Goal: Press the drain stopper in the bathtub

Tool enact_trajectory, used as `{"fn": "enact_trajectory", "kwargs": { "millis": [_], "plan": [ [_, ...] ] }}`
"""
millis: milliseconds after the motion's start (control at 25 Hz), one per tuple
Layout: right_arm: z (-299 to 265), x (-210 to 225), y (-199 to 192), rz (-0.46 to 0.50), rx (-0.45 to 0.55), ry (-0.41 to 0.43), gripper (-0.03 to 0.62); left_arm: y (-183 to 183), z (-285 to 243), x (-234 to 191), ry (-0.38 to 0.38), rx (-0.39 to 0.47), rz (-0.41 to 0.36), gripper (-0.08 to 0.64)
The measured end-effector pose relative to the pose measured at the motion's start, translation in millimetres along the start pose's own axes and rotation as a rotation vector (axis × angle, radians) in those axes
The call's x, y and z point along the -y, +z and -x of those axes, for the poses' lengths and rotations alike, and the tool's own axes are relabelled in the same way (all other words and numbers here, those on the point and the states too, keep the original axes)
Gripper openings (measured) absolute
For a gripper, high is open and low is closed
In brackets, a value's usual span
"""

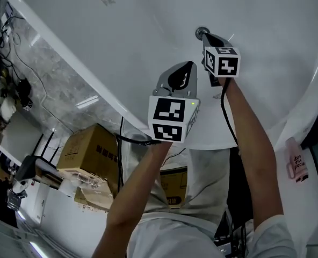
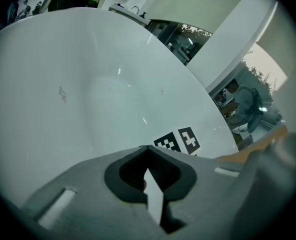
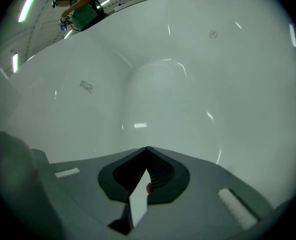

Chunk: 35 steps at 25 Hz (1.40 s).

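Observation:
The white bathtub [image 1: 110, 31] fills the head view. Its small metal drain stopper [image 1: 201, 33] sits on the tub floor at the upper middle. My right gripper [image 1: 209, 38] is shut and empty, its tips right at the stopper; touching or just short of it, I cannot tell. My left gripper [image 1: 185, 67] hangs shut and empty over the tub's near wall, short of the stopper. In the left gripper view the closed tips [image 2: 148, 147] face the tub wall [image 2: 88, 84], with the right gripper's marker cube [image 2: 180, 140] just beyond. The right gripper view shows closed tips [image 3: 147, 148] over bare tub floor [image 3: 158, 94]; the stopper is hidden there.
Cardboard boxes [image 1: 89, 155] stand on the marble floor [image 1: 57, 79] left of the tub. A pink bottle [image 1: 296, 162] rests on the tub rim at right. People stand beyond the tub [image 3: 79, 8] [image 2: 244, 101].

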State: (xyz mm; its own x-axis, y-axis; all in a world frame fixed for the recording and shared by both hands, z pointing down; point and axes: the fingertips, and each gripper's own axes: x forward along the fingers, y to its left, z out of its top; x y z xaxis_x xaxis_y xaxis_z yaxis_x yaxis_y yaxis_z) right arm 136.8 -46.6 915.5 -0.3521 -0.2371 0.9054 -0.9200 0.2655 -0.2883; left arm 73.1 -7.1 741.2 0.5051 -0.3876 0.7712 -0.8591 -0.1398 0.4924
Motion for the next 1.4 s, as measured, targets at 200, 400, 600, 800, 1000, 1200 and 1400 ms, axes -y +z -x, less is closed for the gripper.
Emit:
{"fn": "enact_trajectory", "kwargs": {
  "millis": [200,400,600,800,1000,1200,1400],
  "plan": [
    [38.7,-12.8,31.7,-0.013,0.076,-0.007,0.003,20.6,24.9,13.7,-0.016,0.015,-0.038,0.004],
    [83.9,-28.1,53.5,-0.036,0.133,-0.016,0.005,38.3,58.1,32.0,-0.04,0.02,-0.076,0.003],
    [127.3,-46.6,69.7,-0.059,0.188,-0.03,0.005,54.0,92.0,43.3,-0.063,0.023,-0.111,0.005],
    [177.7,-64.9,89.5,-0.07,0.266,-0.043,0.003,68.1,124.7,59.5,-0.093,0.028,-0.148,0.003],
    [221.6,-83.2,104.8,-0.07,0.331,-0.036,0.003,77.9,154.3,75.8,-0.119,0.029,-0.2,0.003],
    [264.0,-99.7,116.8,-0.067,0.387,-0.038,0.003,88.4,182.1,87.6,-0.137,0.024,-0.254,0.003],
    [320.6,-124.7,130.0,-0.068,0.451,-0.033,0.003,99.4,224.9,104.8,-0.16,0.021,-0.322,0.003]
  ]
}}
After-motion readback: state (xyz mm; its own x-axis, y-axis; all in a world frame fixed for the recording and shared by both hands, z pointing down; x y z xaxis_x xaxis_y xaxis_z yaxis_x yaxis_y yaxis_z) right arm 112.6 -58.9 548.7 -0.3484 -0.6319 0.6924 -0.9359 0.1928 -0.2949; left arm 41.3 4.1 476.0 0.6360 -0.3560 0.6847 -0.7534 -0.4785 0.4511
